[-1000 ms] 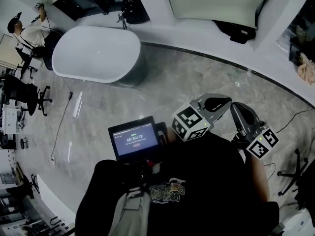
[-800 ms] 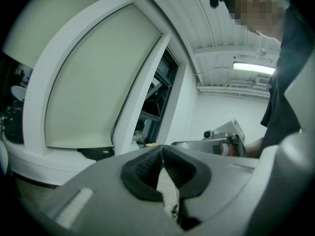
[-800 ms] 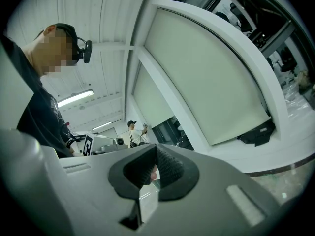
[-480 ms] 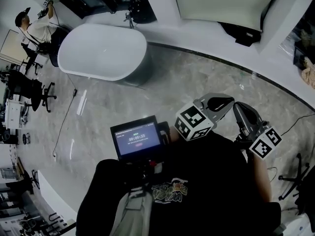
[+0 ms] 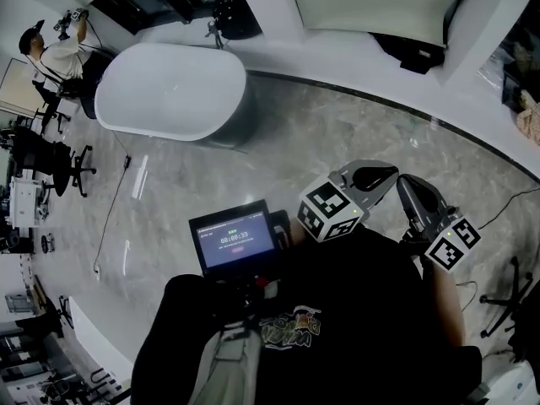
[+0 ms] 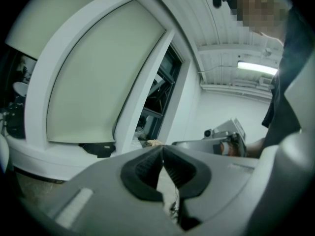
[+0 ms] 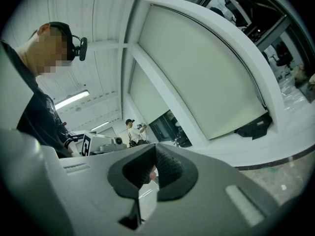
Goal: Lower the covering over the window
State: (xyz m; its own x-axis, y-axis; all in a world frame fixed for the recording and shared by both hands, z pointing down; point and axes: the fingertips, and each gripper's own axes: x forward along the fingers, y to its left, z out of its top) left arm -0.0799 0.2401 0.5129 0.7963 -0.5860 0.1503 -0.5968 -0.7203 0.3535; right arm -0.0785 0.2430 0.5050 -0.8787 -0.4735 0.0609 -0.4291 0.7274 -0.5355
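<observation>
Closest in, both grippers are held at the person's chest, side by side. The left gripper (image 5: 384, 174) has its grey jaws shut tight on nothing. The right gripper (image 5: 410, 186) sits just beside it at 3 o'clock; its jaws have just been opening by a hair, yet the tips look together and hold nothing.

Beyond them at 12 o'clock, across a stretch of grey marbled floor (image 5: 337, 133), stands the white sill (image 5: 337, 57). Above it the cream fabric roller blind (image 5: 371, 2) fills its white curved window frame (image 5: 263, 2). Both grippers point that way and are well apart from it, neither clearly the nearer.

The blind hangs down over nearly the whole pane, its bottom edge running 9 to 3 just above the sill, with a black fitting (image 5: 413, 55) under its right end. That fits either a blind already lowered or one with a last short drop left. At 10 o'clock stands a white oval bathtub (image 5: 169, 87).
</observation>
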